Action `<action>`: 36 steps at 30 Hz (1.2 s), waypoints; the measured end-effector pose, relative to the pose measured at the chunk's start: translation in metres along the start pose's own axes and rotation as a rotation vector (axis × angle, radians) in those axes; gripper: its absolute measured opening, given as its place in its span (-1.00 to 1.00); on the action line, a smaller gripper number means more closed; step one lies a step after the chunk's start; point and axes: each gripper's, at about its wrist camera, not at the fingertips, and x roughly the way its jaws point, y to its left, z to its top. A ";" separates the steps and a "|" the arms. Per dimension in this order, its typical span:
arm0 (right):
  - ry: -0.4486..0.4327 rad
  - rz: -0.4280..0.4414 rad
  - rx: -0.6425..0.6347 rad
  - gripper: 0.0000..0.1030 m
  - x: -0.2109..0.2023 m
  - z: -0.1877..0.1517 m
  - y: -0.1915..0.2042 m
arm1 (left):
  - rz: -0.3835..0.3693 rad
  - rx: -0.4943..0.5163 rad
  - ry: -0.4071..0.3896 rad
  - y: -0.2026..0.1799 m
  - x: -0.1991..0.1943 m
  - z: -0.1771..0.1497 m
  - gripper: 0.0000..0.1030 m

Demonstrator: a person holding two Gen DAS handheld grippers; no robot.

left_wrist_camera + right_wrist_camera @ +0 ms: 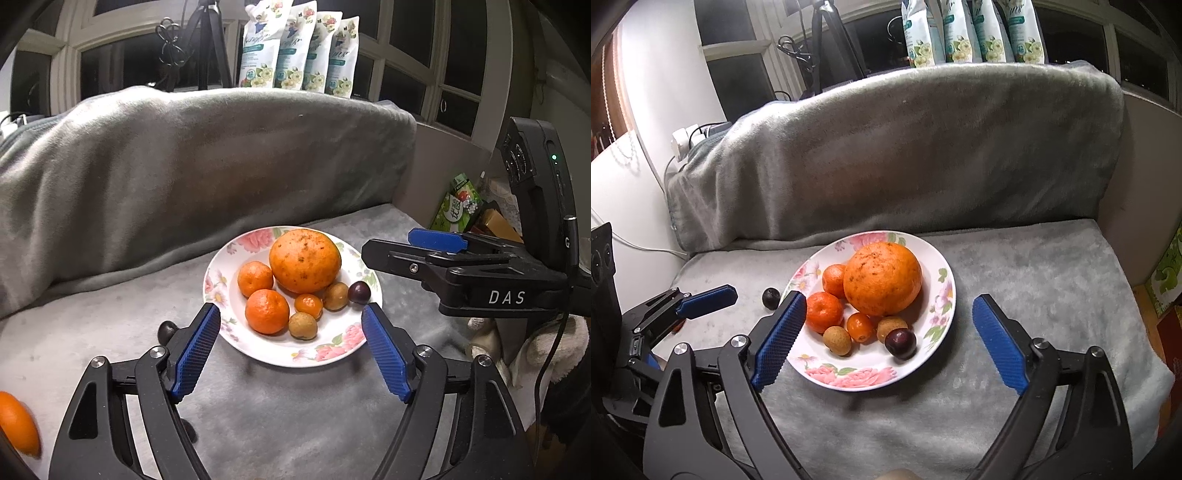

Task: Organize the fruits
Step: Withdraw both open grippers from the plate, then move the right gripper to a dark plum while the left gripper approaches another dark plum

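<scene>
A floral plate [258,350] [938,295] sits on the grey blanket and holds a big orange [304,260] [882,278], two tangerines [266,311] [824,312], a small kumquat [308,305], two brown longans [303,325] and a dark plum [359,292] [900,343]. A second dark plum [167,331] [771,298] lies on the blanket left of the plate. Another orange fruit [16,424] lies at the near left edge. My left gripper [291,350] is open and empty just before the plate. My right gripper [888,339] is open and empty, its jaws either side of the plate's near half.
A blanket-covered backrest [184,166] rises behind the plate. Refill pouches [299,48] stand on the sill. Boxes [460,206] are at the right. The right gripper's body [480,273] is beside the plate's right.
</scene>
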 end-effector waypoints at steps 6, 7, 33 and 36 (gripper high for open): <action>-0.020 0.005 -0.005 0.82 -0.008 0.001 0.004 | 0.008 -0.008 -0.017 0.002 -0.011 -0.001 0.54; -0.027 0.008 -0.004 0.82 -0.010 0.002 0.004 | 0.009 -0.008 -0.020 0.003 -0.013 -0.002 0.54; -0.032 0.156 -0.115 0.81 -0.008 0.023 0.058 | 0.094 -0.185 0.025 0.067 -0.049 -0.080 0.53; 0.000 0.180 -0.155 0.80 0.003 0.024 0.073 | 0.088 -0.193 0.036 0.068 -0.043 -0.083 0.53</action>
